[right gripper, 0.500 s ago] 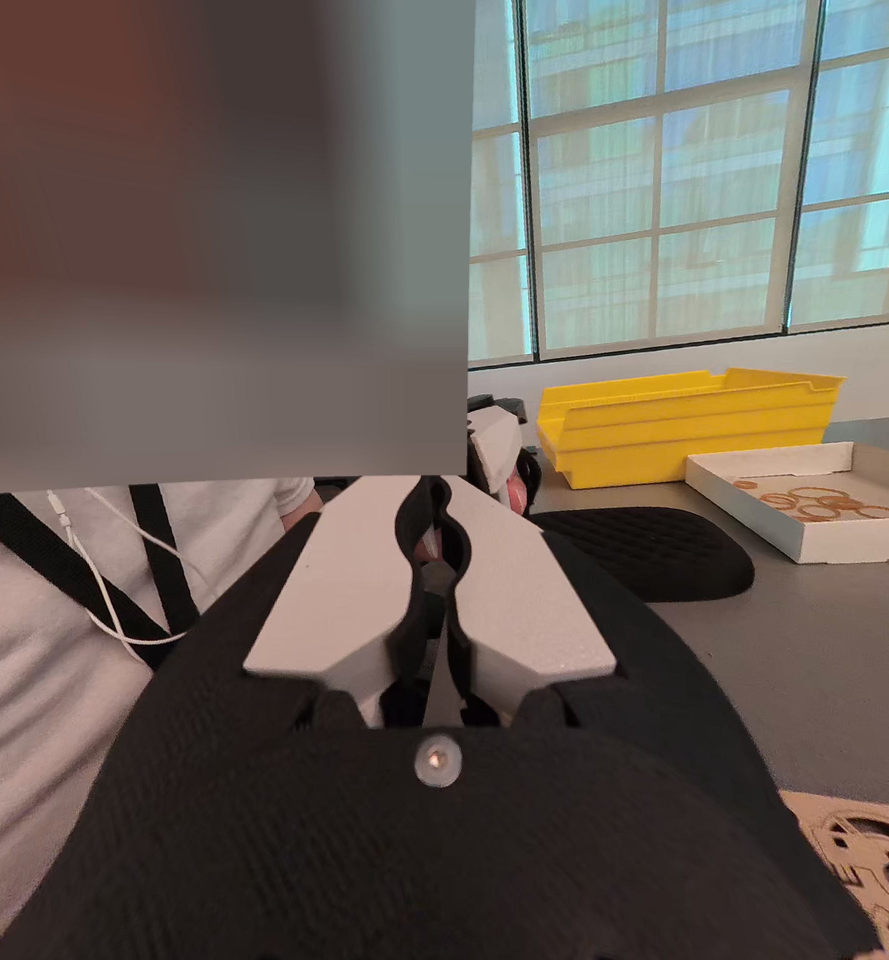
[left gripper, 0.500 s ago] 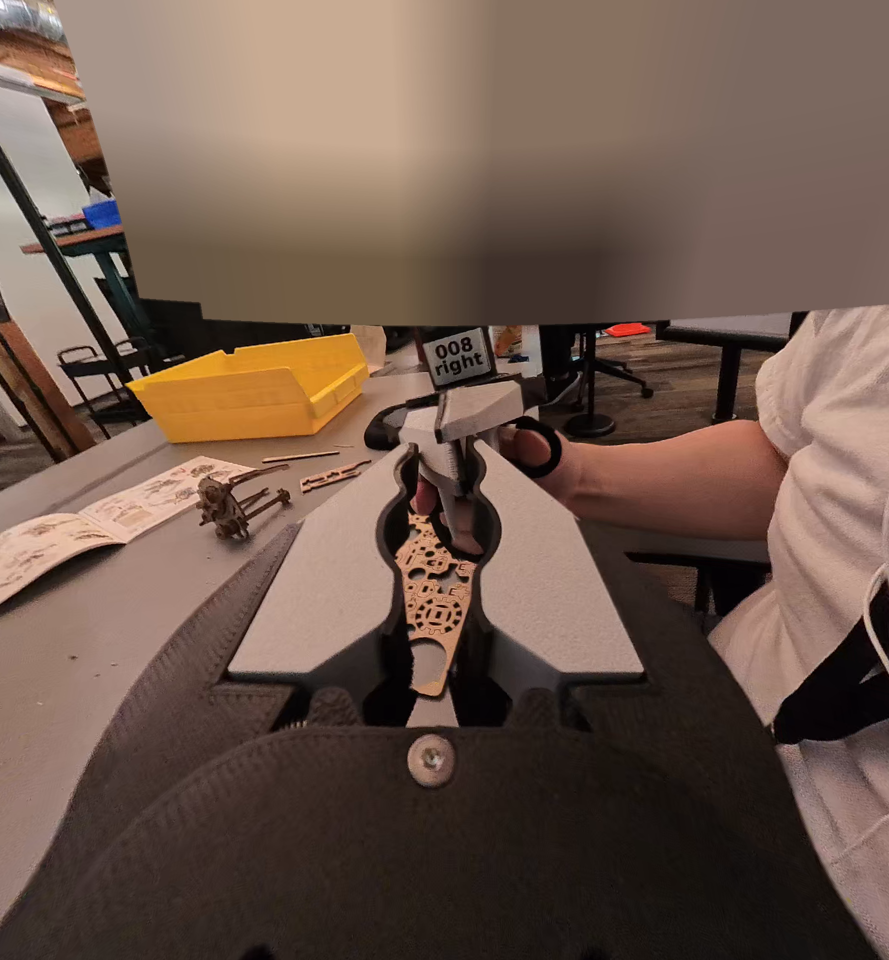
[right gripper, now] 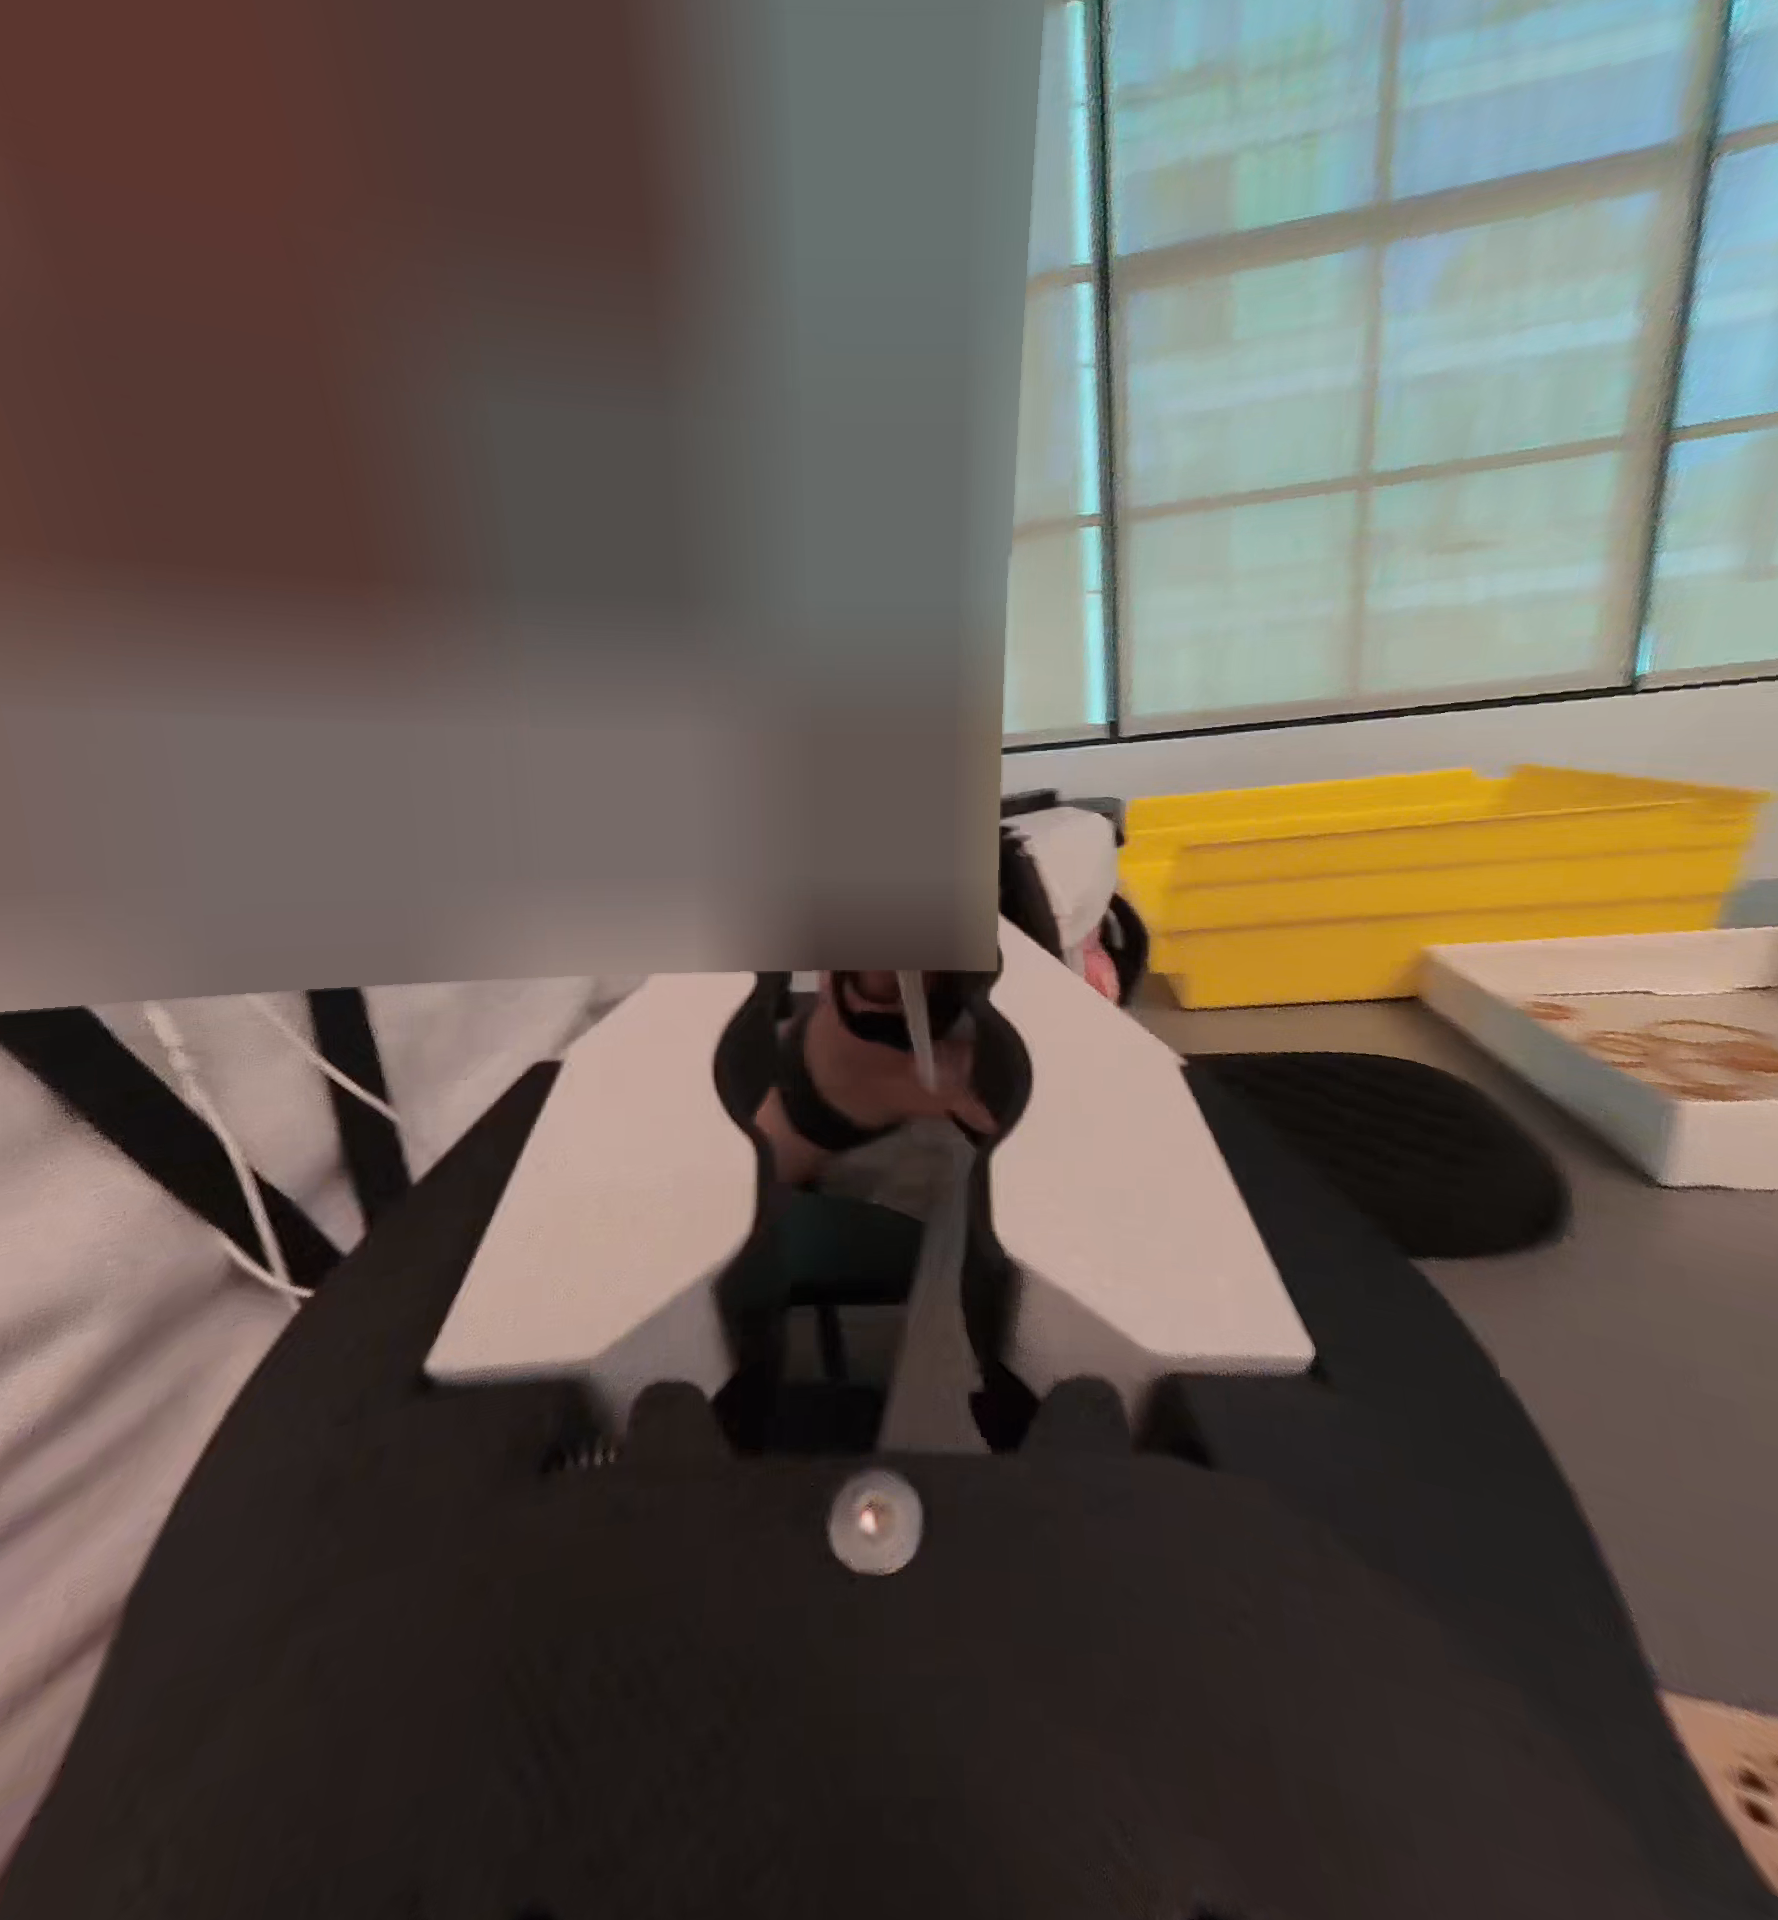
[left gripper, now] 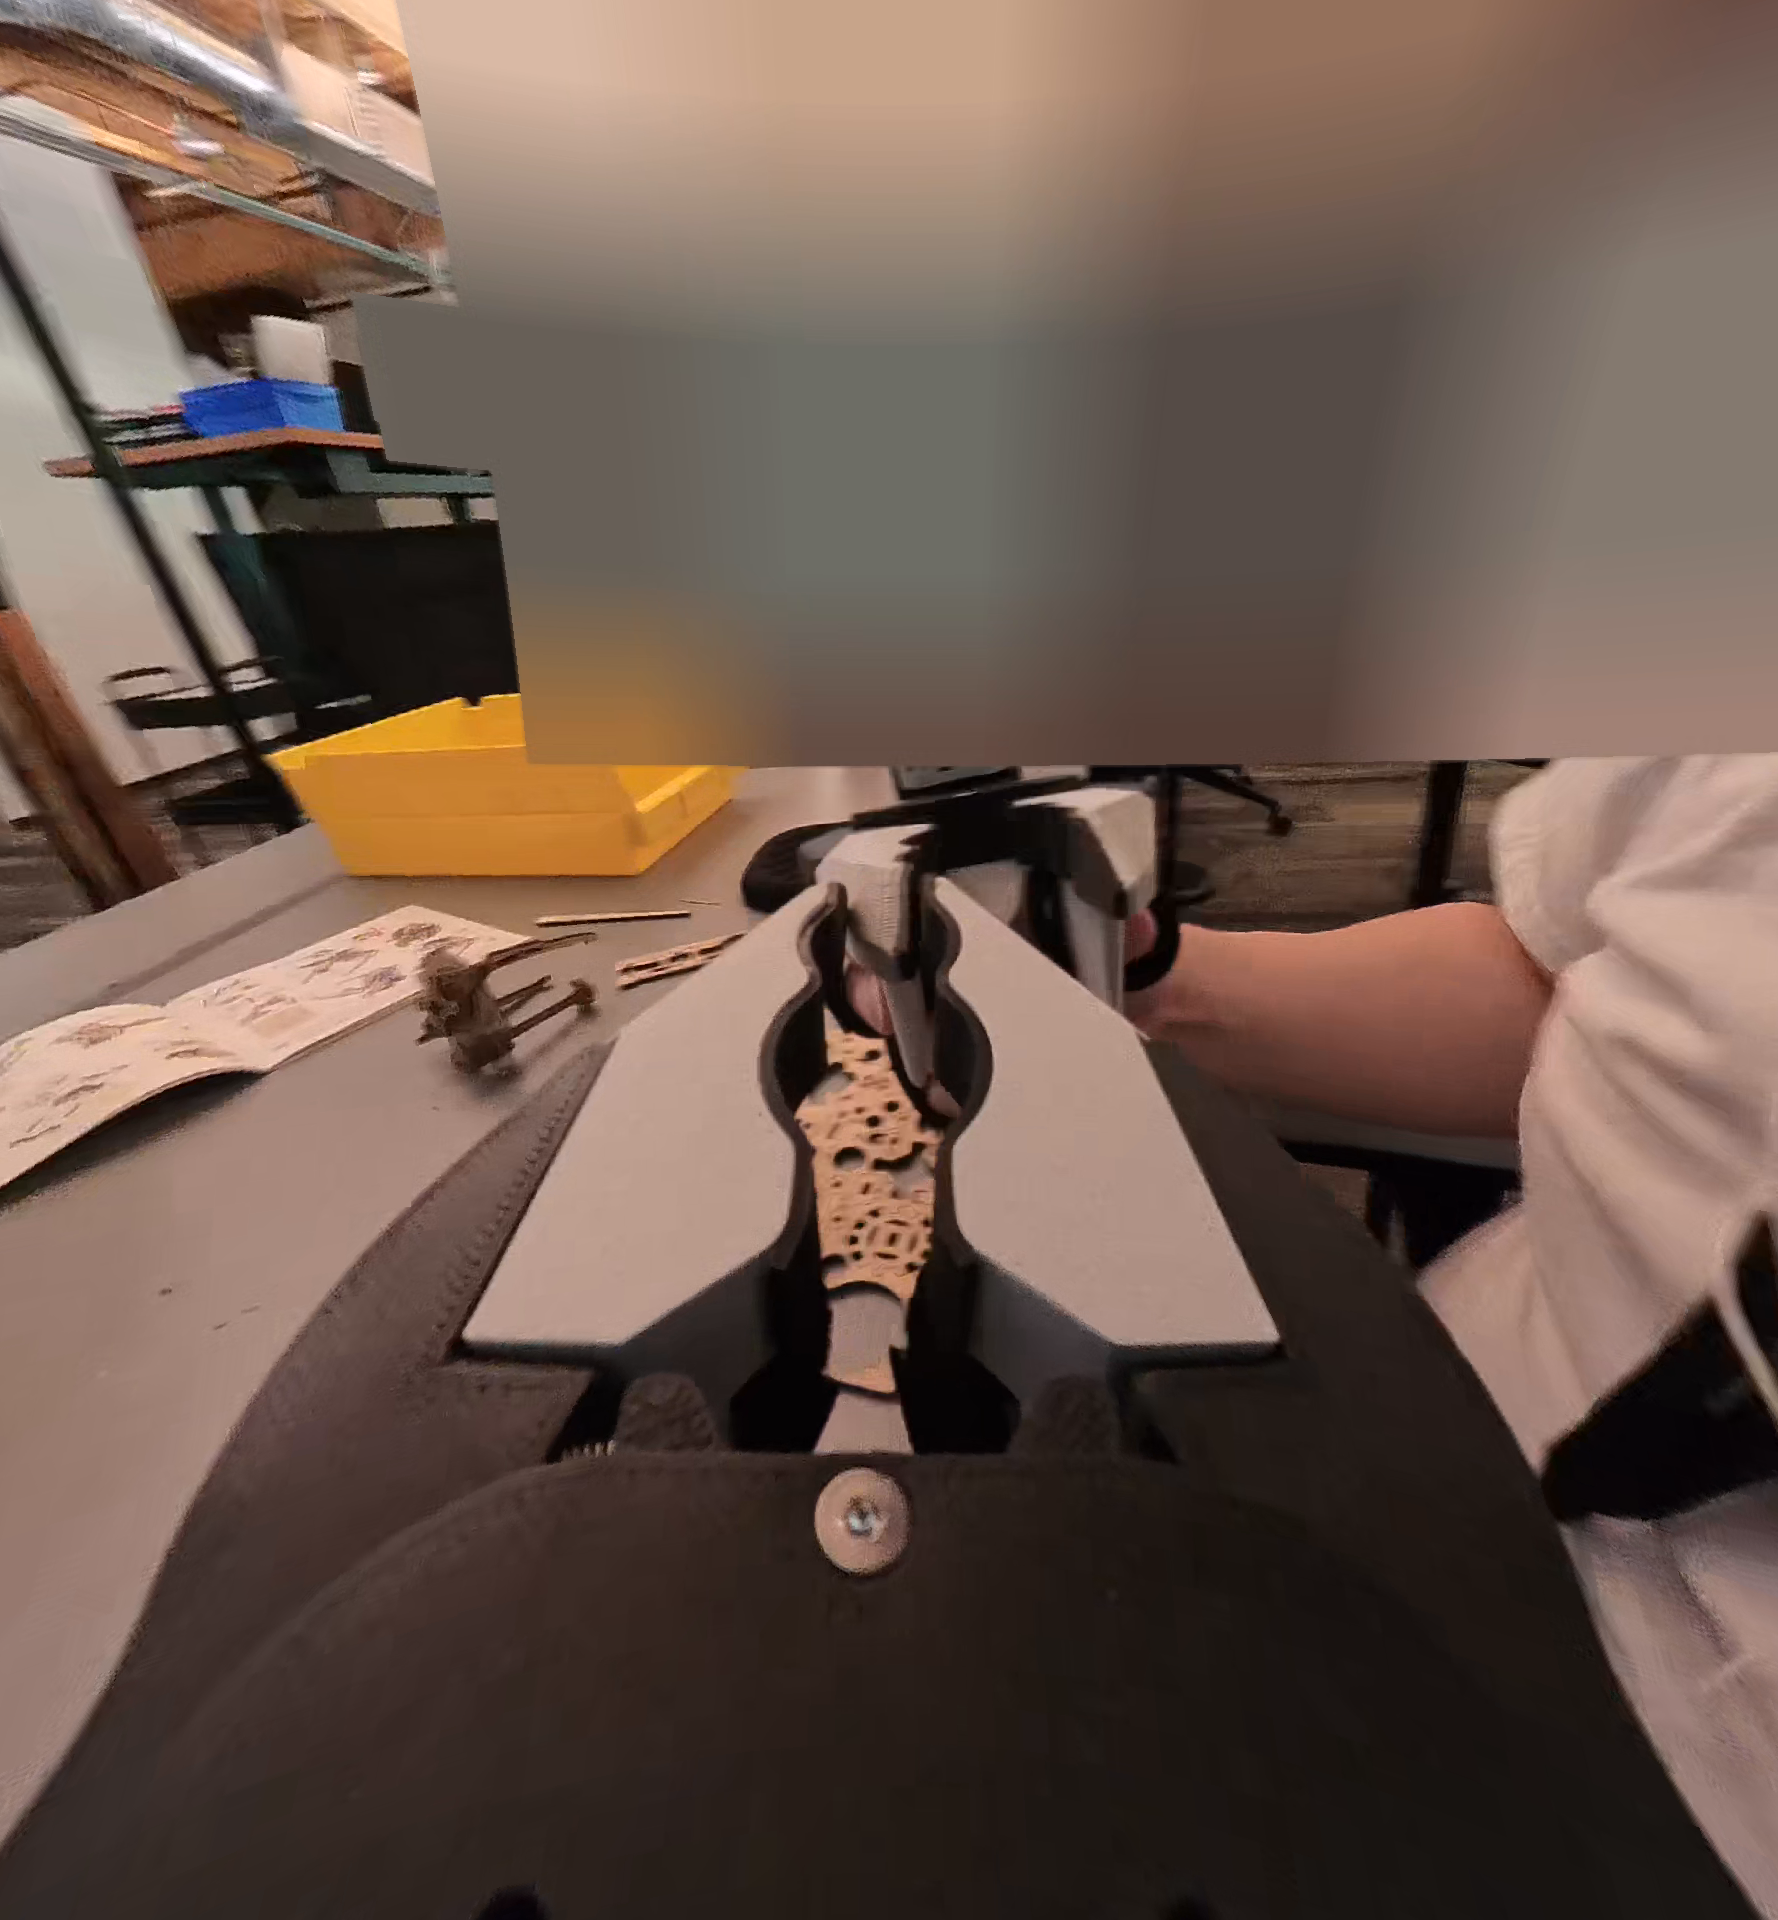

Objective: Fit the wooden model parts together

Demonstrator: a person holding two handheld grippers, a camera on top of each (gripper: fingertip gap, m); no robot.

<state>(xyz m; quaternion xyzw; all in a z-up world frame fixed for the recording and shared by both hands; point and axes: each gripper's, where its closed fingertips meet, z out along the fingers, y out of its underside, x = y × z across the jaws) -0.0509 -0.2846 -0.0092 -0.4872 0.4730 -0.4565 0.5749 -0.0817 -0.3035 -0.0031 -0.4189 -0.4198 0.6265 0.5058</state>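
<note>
My left gripper [left gripper: 885, 914] is shut on a thin tan wooden sheet [left gripper: 869, 1174] full of cut-out parts, held upright between its grey fingers. My right gripper [left gripper: 1020, 997] faces it from ahead with its fingers spread; one finger [left gripper: 900, 977] reaches between my left fingers and touches the sheet's top. In the right wrist view my right gripper [right gripper: 869, 997] is open. The sheet shows there edge-on [right gripper: 937, 1247], close to the right-hand finger. Blur hides the fingertips there.
On the grey table [left gripper: 189, 1299] lie an open instruction booklet [left gripper: 137, 1039], a small dark assembled wooden piece [left gripper: 480, 1008], loose wooden strips [left gripper: 677, 956] and a yellow bin [left gripper: 490, 810]. A white tray of wooden rings [right gripper: 1550, 1122] and another wooden sheet [right gripper: 1768, 1787] lie at the right. A person's white-shirted torso is close. Left and right tips are no more than a few centimetres apart. The small dark assembled wooden piece [left gripper: 480, 1008] is about equally far from each gripper, around 30 cm.
My right gripper's jaws have spread apart from nearly shut. It has also rolled in the left wrist view. My left gripper still holds the sheet.
</note>
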